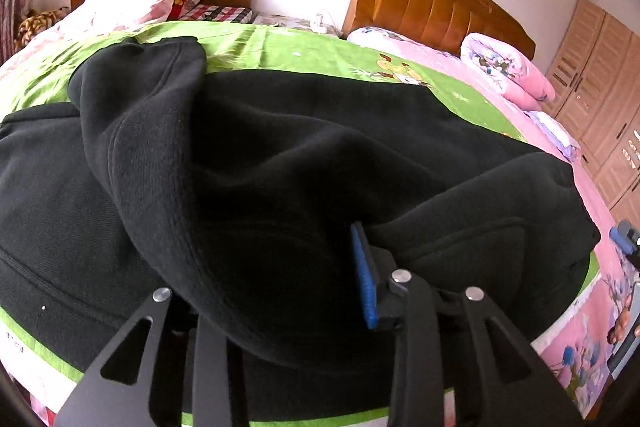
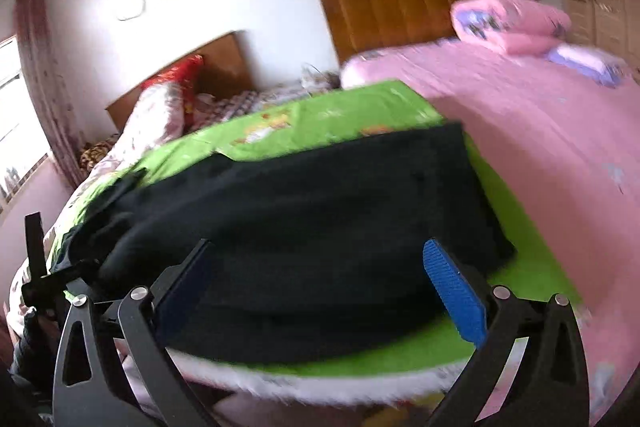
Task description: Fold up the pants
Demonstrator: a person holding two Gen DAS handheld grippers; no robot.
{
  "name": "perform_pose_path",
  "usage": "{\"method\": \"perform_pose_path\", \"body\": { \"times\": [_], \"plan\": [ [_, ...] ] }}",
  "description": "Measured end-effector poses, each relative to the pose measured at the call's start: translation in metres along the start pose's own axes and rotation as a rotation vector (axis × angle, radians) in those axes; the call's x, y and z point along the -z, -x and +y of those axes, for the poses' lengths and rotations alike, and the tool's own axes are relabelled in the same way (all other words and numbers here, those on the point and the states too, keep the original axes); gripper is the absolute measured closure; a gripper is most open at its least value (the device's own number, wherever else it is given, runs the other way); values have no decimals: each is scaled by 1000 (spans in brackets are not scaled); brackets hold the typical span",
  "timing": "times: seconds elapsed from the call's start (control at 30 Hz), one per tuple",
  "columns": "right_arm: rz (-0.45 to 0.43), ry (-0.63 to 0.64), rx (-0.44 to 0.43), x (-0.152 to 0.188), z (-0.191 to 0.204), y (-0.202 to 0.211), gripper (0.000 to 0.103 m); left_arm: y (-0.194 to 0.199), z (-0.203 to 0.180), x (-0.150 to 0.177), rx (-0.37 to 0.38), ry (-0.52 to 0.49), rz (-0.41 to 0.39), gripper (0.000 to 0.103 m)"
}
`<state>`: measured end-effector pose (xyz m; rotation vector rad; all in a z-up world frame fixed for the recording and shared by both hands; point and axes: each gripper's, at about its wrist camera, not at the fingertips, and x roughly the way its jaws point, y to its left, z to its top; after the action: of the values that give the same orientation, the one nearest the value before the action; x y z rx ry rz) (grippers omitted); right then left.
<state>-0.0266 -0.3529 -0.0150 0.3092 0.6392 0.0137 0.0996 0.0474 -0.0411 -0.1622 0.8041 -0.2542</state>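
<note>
Left wrist view: left hand-held gripper is clamped on a bunched fold of the black pants, lying on the green sheet. Right hand-held gripper gapes wide just over the pants' near edge.

Daylight fills the room, entering from a window at the left edge of the right wrist view — that window is blown out white. The left wrist view is sharp; the right one is smeared by motion blur, worst toward the pink bedding. The black pants lose fold detail in shadow. Both fisheye frames bow straight lines and vignette black at the corners.
</note>
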Motion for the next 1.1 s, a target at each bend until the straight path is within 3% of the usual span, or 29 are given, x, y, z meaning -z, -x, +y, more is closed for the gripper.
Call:
{"method": "perform_pose_path", "body": {
  "times": [0.27, 0.33, 0.47, 0.5, 0.53, 0.57, 0.6, 0.67, 0.87, 1.0, 1.1],
  "plan": [
    [27, -205, -92, 16, -40, -13, 8, -3, -6, 9, -16, -51, -20, 52],
    [32, -245, -87, 14, -44, -19, 21, -3, -8, 10, -17, -55, -20, 51],
    [6, -299, -80, 16, -53, -25, 32, -4, -5, 8, -8, -48, -14, 50],
    [-1, -307, -74, 15, -54, -25, 40, -4, -6, 8, -9, -49, -14, 50],
    [-11, -310, -58, 17, -56, -25, 53, -4, -6, 8, -11, -51, -15, 53],
    [-16, -307, -39, 17, -57, -25, 60, -4, -6, 9, -16, -51, -19, 72],
    [-27, -301, -30, 18, -58, -24, 68, -4, -5, 8, -15, -53, -17, 84],
    [-59, -265, -8, 16, -53, -19, 75, -2, -3, 7, 1, -50, -26, 92],
    [-166, -65, 58, -18, -17, 4, 78, 33, -9, -8, 25, -41, -131, 92],
    [-159, -154, 74, -19, -47, 3, 78, 46, -19, -7, 46, -72, -157, 91],
    [-100, -270, 62, 2, -82, -8, 78, 30, -32, 8, -23, -160, -109, 90]
  ]
}}
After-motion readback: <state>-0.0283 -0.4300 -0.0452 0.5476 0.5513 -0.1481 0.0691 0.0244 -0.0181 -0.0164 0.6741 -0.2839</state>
